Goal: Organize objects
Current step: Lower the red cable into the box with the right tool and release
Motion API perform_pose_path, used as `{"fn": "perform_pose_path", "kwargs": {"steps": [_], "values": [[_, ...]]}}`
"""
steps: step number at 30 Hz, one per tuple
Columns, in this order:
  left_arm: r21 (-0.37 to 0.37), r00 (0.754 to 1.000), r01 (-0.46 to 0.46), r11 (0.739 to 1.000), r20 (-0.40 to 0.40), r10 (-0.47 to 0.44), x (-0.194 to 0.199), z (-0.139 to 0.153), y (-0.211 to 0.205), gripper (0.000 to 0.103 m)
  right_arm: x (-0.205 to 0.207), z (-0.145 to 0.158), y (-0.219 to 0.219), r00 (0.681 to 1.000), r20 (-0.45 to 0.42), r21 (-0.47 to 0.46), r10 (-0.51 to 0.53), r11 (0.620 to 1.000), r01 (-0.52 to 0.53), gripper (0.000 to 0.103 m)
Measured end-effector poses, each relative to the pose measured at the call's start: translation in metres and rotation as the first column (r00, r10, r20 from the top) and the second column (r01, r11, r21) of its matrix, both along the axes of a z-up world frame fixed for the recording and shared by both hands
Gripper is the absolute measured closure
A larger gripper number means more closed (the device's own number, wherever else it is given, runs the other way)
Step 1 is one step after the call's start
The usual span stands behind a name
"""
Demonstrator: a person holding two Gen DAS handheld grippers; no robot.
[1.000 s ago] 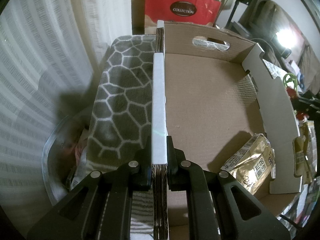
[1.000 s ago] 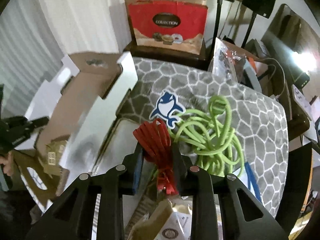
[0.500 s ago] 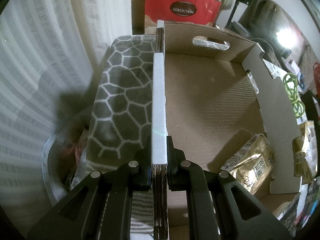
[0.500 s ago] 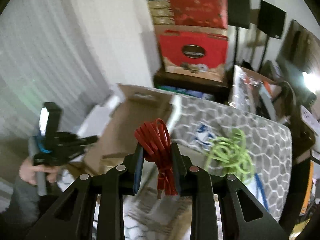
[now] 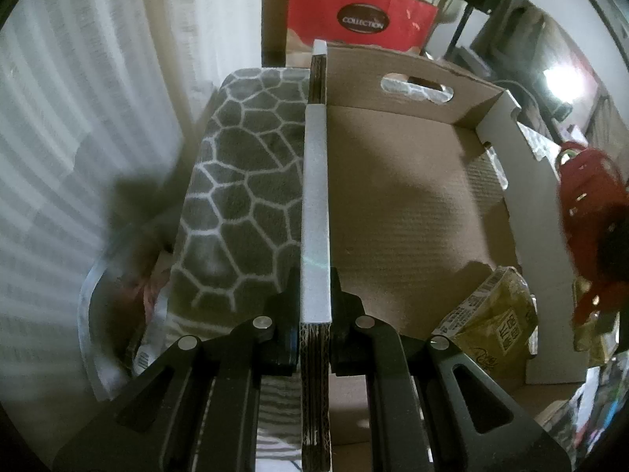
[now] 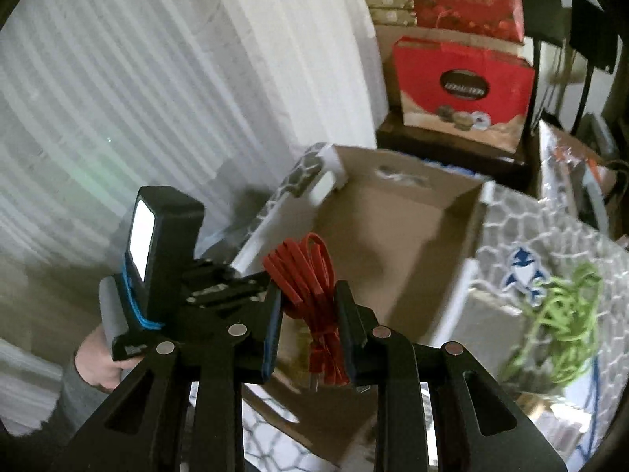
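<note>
A grey blanket (image 5: 236, 204) with a white honeycomb pattern covers the bench. On it sits an open cardboard box (image 5: 412, 204) with a gold packet (image 5: 491, 314) inside. Beside the box, on the blanket, lie a blue shark sticker (image 6: 525, 271) and a tangled green cord (image 6: 558, 322).

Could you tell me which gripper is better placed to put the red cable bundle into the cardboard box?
Right: the right gripper holds the red cable bundle above the cardboard box; the left gripper is clamped on its wall.
</note>
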State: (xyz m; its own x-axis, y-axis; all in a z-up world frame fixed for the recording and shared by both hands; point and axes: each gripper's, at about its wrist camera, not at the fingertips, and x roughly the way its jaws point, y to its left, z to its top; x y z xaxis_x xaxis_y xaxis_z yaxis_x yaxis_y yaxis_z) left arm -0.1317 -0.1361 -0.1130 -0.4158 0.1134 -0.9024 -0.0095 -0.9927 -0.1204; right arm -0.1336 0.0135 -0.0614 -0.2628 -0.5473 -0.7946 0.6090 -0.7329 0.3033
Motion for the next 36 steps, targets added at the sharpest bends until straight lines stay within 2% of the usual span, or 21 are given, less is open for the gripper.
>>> {"fn": "perform_pose_path", "kwargs": {"steps": [7,10,17,20,24,31,36], "values": [[0.023,1.000,-0.007,1.000,-0.003,0.007,0.001,0.000,-0.002,0.093,-0.004,-0.012,-0.015,0.999,0.049,-0.018,-0.013,1.000,0.014,0.077],[0.038,1.000,-0.010,0.999,-0.004,0.011,0.001,-0.001,-0.004,0.093,-0.012,-0.019,-0.013,0.994,0.105,-0.050,-0.035,0.998,0.041,0.077],[0.052,1.000,-0.008,0.999,-0.004,0.009,0.001,-0.002,-0.007,0.093,-0.025,-0.045,-0.007,0.962,0.263,-0.113,-0.075,0.988,0.107,0.077],[0.051,1.000,-0.008,0.999,-0.004,0.009,0.001,-0.002,-0.007,0.093,-0.025,-0.051,-0.009,0.952,0.296,-0.112,-0.076,0.987,0.114,0.077],[0.050,1.000,-0.009,0.999,-0.004,0.009,0.001,-0.002,-0.007,0.093,-0.023,-0.056,-0.012,0.936,0.345,-0.115,-0.072,0.986,0.118,0.070],[0.039,1.000,-0.009,0.999,-0.003,0.009,0.001,-0.002,-0.004,0.093,-0.023,-0.051,-0.005,0.937,0.339,-0.119,-0.084,0.984,0.131,0.066],[0.038,1.000,-0.008,0.999,-0.002,0.008,0.000,-0.002,-0.004,0.093,-0.020,-0.034,0.009,0.959,0.264,-0.101,-0.099,0.986,0.130,0.066]]}}
